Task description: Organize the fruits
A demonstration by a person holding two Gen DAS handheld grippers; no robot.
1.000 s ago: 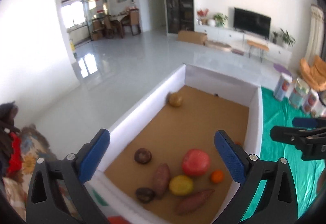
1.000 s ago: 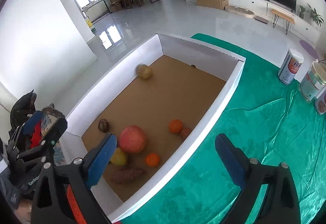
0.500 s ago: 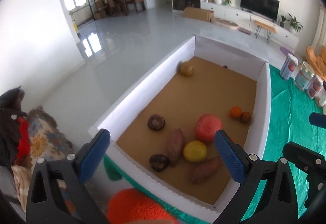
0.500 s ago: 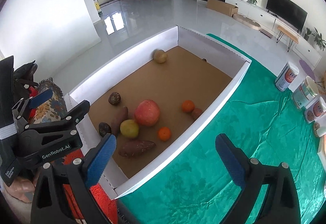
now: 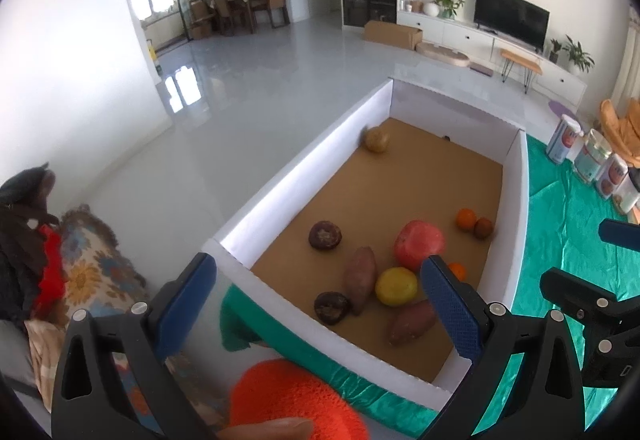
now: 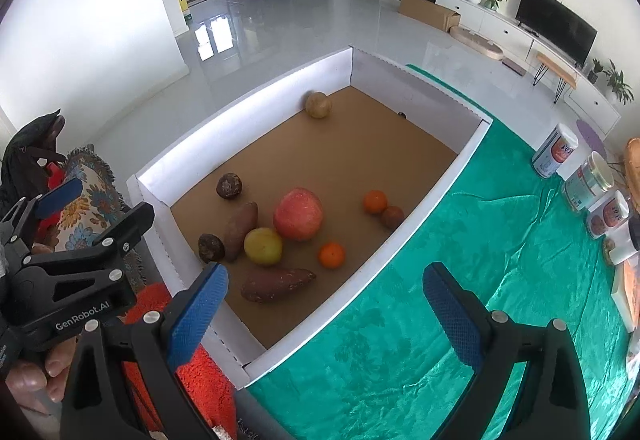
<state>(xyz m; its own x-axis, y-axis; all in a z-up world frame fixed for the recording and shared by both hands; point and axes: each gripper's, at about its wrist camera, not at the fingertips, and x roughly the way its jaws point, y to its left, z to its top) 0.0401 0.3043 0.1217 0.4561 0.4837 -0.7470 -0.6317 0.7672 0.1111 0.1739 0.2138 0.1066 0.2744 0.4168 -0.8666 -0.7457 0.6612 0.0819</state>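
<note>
Hovering both tools over the near end of the box, I log the left gripper with its blue pads spread wide and nothing between them, and the right gripper equally wide apart and empty. In the right wrist view, the produce lies ahead of the right gripper and to its left, clustered in the near half of the brown floor: a large red apple in the middle, a yellow fruit touching its near-left side, a sweet potato left of that, and a second sweet potato closest to the left pad. Two dark round fruits sit on the left side, one farther off, one nearer. One small orange lies just ahead of the gap between the pads; another orange sits farther on with a small brown fruit beside it, near the right wall. A tan round fruit rests alone at the far left corner. Green cloth spreads under the right pad. Cans stand far right. In the left wrist view, the box's near corner lies between the left gripper's pads, with an orange knit fabric below them.
</note>
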